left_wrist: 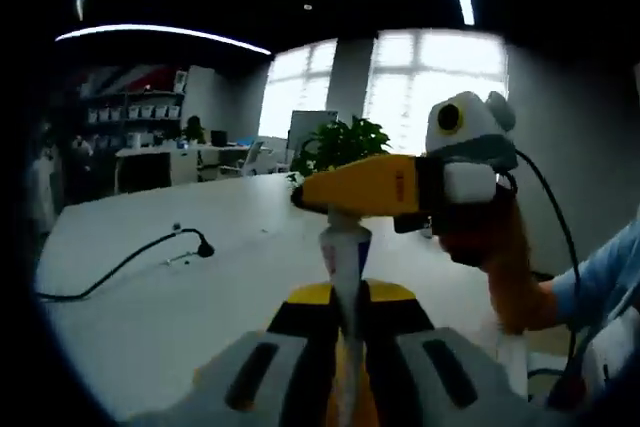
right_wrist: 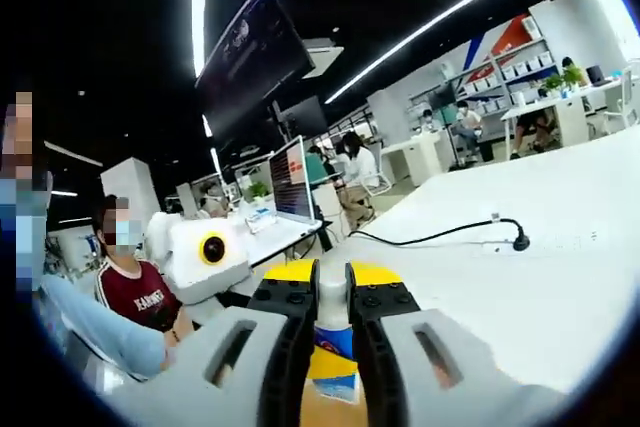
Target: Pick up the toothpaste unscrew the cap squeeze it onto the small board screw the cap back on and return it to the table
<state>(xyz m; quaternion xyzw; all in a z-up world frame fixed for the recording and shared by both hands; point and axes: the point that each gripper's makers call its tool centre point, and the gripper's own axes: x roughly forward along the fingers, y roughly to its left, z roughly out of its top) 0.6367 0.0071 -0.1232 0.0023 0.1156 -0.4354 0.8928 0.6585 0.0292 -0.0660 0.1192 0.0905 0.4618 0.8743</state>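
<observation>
The toothpaste tube [left_wrist: 345,257] is held up above the white table [left_wrist: 200,297], pinched from two ends: the left gripper [left_wrist: 345,322] has its jaws pressed on the tube body, tube standing up out of them, and the right gripper [left_wrist: 345,192] comes in across the tube's top w/ its yellow jaws closed on the cap end. In the right gripper view the right gripper's [right_wrist: 330,312] own jaws squeeze the white cap [right_wrist: 330,302], w/ the tube's blue-and-yellow shoulder just below it. Looks like the unscrew (or re-screw) step; can't tell which from this. No paste visible, and the small board isn't something I can pick out. To do it well: keep the left grip firm but low on the body so paste isn't forced out at the neck, keep the right jaws square on the cap, turn about the tube's long axis w/o bending it, and don't pull off until the thread is free. Count: 1 tube, 1 cap, 2 grippers, 1 black cable [left_wrist: 130,262] lying on the table well left of the tube, 1 potted plant [left_wrist: 335,147] behind the tube at the table's far edge, 1 monitor [right_wrist: 290,182] beyond the tube in the right gripper view
</observation>
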